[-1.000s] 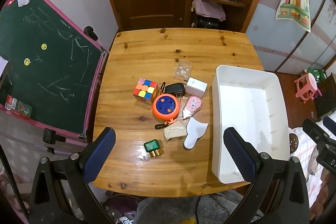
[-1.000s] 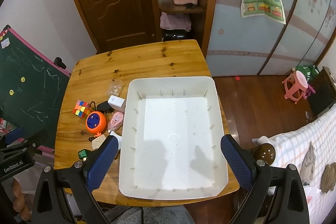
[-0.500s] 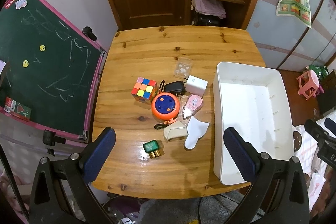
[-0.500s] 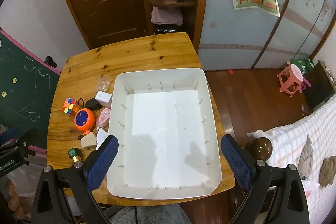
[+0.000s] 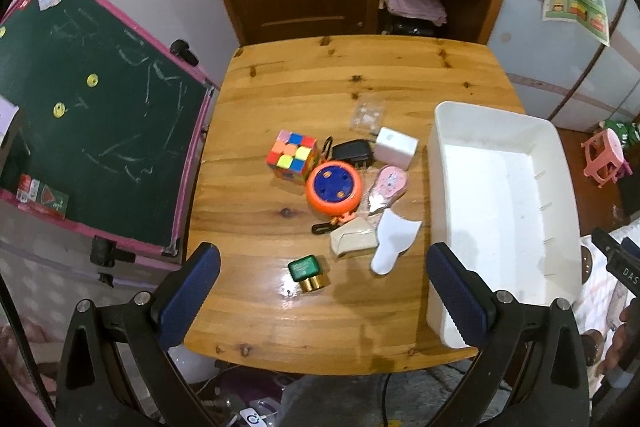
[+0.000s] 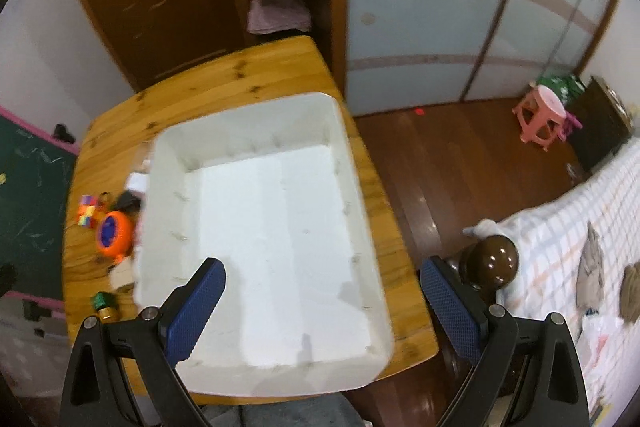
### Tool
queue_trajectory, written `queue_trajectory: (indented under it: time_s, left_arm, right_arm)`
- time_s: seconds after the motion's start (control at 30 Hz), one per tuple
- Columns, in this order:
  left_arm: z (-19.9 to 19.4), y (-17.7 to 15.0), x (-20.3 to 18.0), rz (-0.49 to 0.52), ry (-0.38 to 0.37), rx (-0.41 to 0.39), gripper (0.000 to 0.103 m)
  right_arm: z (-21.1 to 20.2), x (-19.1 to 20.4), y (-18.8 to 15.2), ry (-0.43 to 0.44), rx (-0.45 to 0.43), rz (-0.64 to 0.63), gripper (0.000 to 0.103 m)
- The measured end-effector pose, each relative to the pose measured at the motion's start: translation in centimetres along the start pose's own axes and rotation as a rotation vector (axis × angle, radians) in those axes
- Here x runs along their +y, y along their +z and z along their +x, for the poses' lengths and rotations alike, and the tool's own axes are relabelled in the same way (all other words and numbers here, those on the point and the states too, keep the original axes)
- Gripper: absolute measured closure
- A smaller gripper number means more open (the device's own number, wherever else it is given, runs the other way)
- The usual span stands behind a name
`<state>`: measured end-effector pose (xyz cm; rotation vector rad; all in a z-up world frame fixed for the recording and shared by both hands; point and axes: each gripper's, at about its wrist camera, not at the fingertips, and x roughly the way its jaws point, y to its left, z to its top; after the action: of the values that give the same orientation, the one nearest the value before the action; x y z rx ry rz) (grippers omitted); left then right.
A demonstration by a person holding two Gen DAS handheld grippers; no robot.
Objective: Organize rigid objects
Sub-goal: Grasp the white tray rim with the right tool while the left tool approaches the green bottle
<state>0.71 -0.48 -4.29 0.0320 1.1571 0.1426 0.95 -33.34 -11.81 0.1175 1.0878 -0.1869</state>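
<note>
The left gripper [image 5: 320, 291] hangs above the table's near edge, jaws spread wide and empty. The nearest item, a green-and-gold block [image 5: 307, 271], lies just ahead between its fingers, short of the object cluster. The empty white bin [image 5: 556, 163] sits to the right, beneath the equally open, empty right gripper [image 6: 320, 307]

Cube: multicoloured plastic puzzle cube [image 5: 293, 157], far left of cluster.
Reel: round orange-and-blue plastic reel [image 5: 334, 189], just right of it.
Bin: white rectangular plastic bin [image 5: 500, 131], empty, right.
Box: small white box [image 5: 396, 147], far, near bin.
</note>
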Motion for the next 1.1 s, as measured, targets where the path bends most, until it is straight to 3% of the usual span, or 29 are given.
queue_trajectory:
  time_s: [0.13,0.47,0.67,0.77,0.87,0.97,1.1]
  left_arm:
    - [0.8,-0.6,0.3,-0.021,0.001,0.012,0.001]
    - [3.8,-2.5,0.2,-0.066,-0.057,0.037,0.006]
    - [4.8,-4.0,0.8,-0.161,-0.081,0.030,0.006]
    - [4.8,-4.5,1.0,-0.191,-0.092,0.010,0.006]
    - [4.8,-4.8,1.1,-0.214,-0.142,0.008,0.006]
    - [5.0,-5.0,1.5,-0.267,-0.242,0.035,0.006]
    - [5.1,-5.3,1.1,-0.251,-0.217,0.059,0.006]
  right_arm:
    - [2.3,-1.7,-0.9,-0.059,-0.010,-0.011,0.004]
    - [6.8,-2.8,-2.2,-0.021,0.077,-0.072,0.005]
    - [10.2,-3.8,-2.8,-0.010,0.223,-0.080,0.031]
    - [11.0,-4.2,-3.2,0.002,0.256,-0.084,0.038]
    - [11.5,-4.5,-3.4,0.037,0.287,-0.091,0.056]
    - [12.0,-5.0,-3.3,0.086,0.315,-0.073,0.074]
    - [12.1,-5.0,-3.3,0.131,0.321,-0.078,0.082]
